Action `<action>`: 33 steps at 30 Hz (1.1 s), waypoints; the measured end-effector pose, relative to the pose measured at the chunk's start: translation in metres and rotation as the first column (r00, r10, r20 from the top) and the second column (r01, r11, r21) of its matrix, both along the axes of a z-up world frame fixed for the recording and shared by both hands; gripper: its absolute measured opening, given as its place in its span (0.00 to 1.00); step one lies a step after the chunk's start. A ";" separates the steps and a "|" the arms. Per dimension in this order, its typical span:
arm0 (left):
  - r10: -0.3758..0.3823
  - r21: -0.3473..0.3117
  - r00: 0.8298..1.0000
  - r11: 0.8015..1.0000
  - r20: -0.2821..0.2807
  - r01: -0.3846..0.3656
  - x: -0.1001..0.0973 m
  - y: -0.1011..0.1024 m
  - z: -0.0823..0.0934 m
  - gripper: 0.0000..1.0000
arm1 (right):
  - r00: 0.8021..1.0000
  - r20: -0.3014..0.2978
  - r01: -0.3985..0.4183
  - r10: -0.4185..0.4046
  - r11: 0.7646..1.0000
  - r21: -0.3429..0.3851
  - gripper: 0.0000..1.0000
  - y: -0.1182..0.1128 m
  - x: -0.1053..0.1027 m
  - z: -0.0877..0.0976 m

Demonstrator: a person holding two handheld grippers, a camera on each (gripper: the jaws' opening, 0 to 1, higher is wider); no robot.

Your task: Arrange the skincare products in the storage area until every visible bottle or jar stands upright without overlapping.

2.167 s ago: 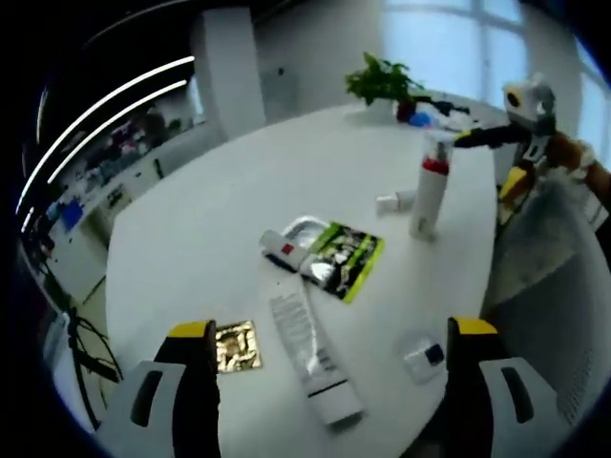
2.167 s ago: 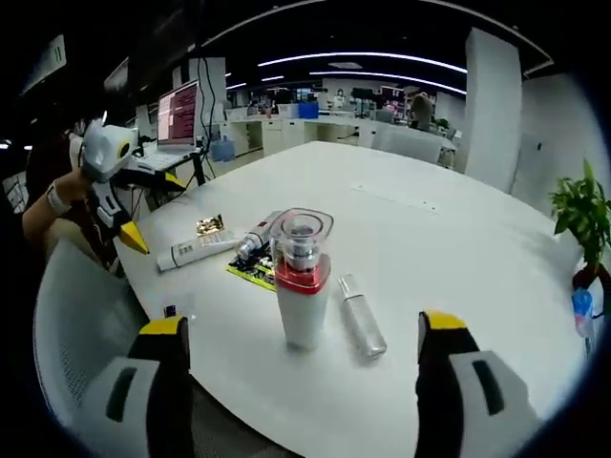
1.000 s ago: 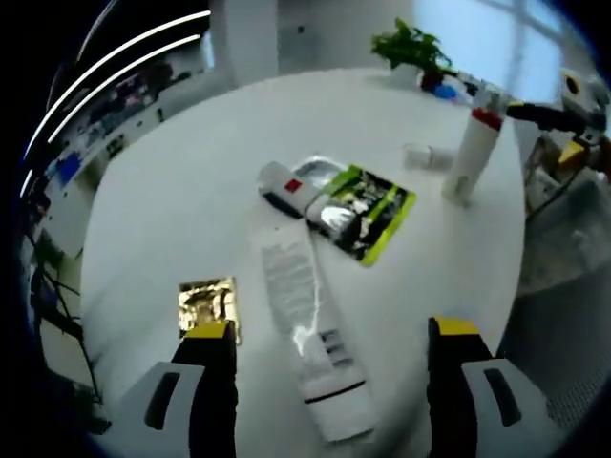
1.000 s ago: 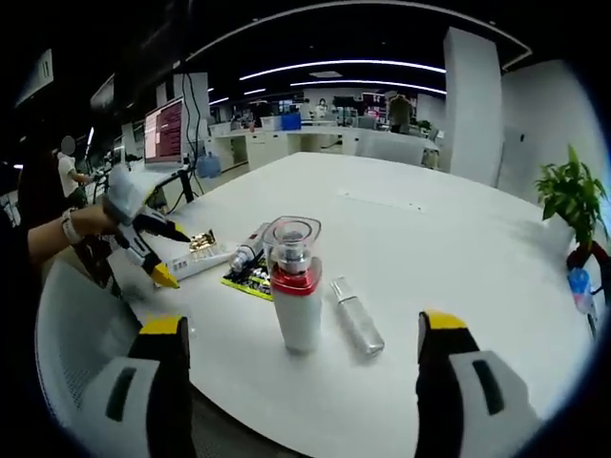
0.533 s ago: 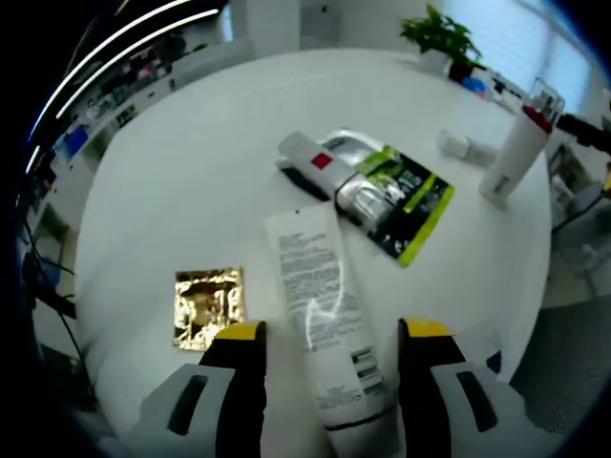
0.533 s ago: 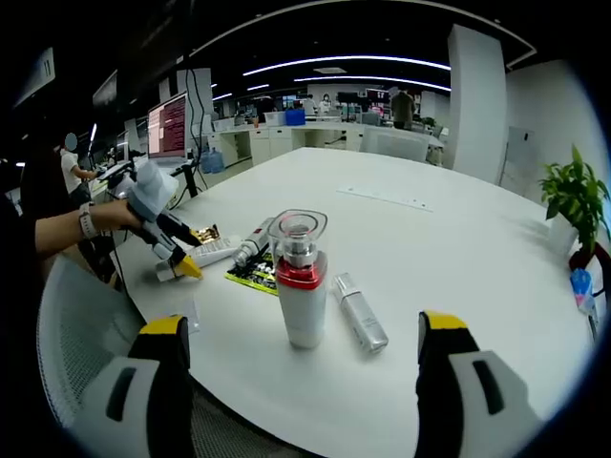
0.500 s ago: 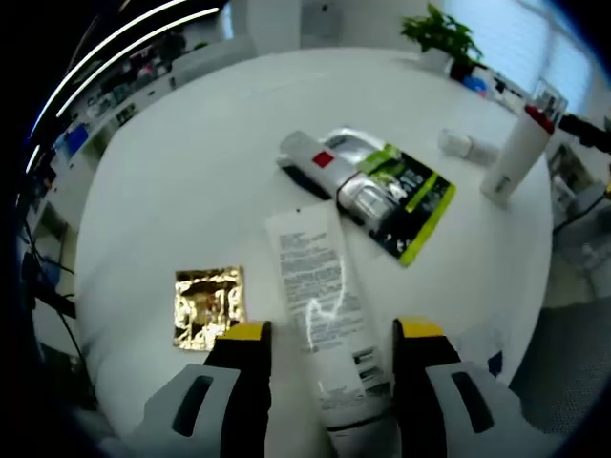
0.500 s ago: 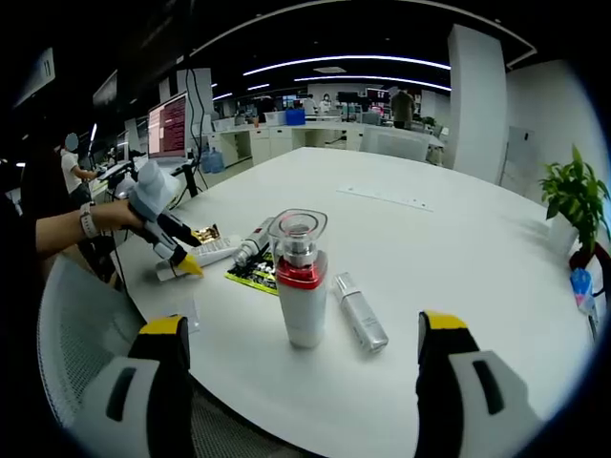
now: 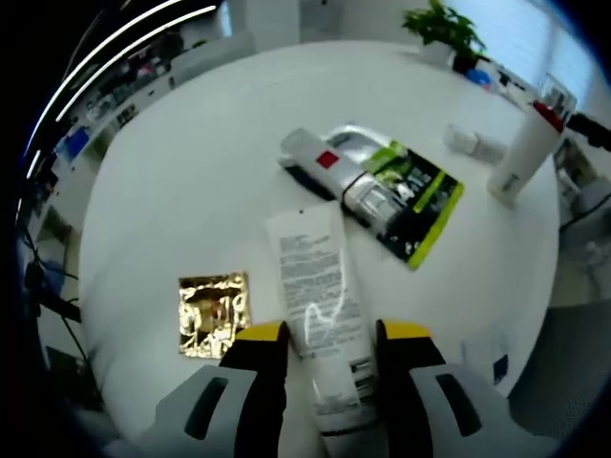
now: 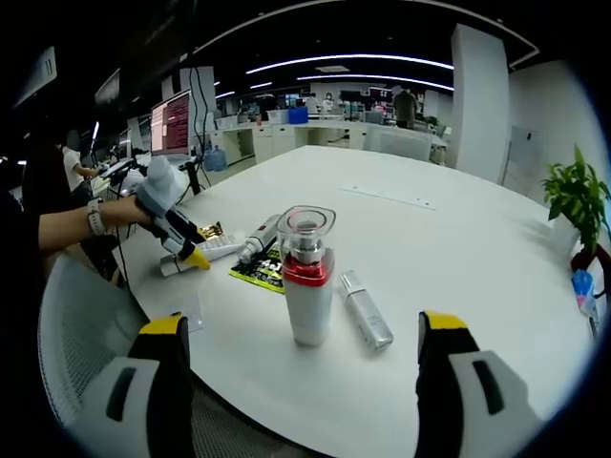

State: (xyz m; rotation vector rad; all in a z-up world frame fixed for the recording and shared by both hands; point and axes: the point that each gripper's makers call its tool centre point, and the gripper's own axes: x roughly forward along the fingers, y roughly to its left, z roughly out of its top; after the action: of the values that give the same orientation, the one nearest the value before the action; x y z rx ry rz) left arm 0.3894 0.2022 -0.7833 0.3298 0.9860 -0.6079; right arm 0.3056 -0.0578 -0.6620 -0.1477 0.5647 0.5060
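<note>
Now my left gripper (image 9: 329, 334) has its jaws closing around the flat white tube (image 9: 320, 305); my right gripper (image 10: 301, 329) hangs wide open.

Print covers the white tube (image 9: 320, 296) — too blurred to read.

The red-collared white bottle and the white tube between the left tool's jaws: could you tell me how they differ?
The bottle stands upright; the tube lies flat on the table. The bottle stands free of both tools; the left tool straddles the tube. The bottle has a clear cap; the tube is covered in print. Both are white.
</note>
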 end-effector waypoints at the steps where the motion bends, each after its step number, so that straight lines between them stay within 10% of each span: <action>1: 0.002 -0.002 1.000 1.000 0.003 -0.002 0.000 0.000 0.000 0.33 | 1.000 -0.001 0.001 -0.001 1.000 0.002 1.00 0.000 -0.001 0.000; 19: 0.048 -0.045 0.999 0.998 0.007 -0.047 -0.006 0.006 0.005 0.26 | 1.000 -0.016 0.002 -0.002 1.000 0.011 1.00 0.001 -0.008 -0.005; 33: 0.044 -0.184 0.996 0.983 0.073 -0.030 -0.015 -0.004 0.052 0.26 | 0.999 -0.028 -0.018 0.019 0.999 0.045 0.99 0.014 -0.011 -0.005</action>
State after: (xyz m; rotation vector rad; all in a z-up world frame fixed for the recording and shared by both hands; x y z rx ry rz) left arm 0.3743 0.1982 -0.7313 0.1703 0.8538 -0.6419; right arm 0.2950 -0.0434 -0.6673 -0.1034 0.5795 0.5390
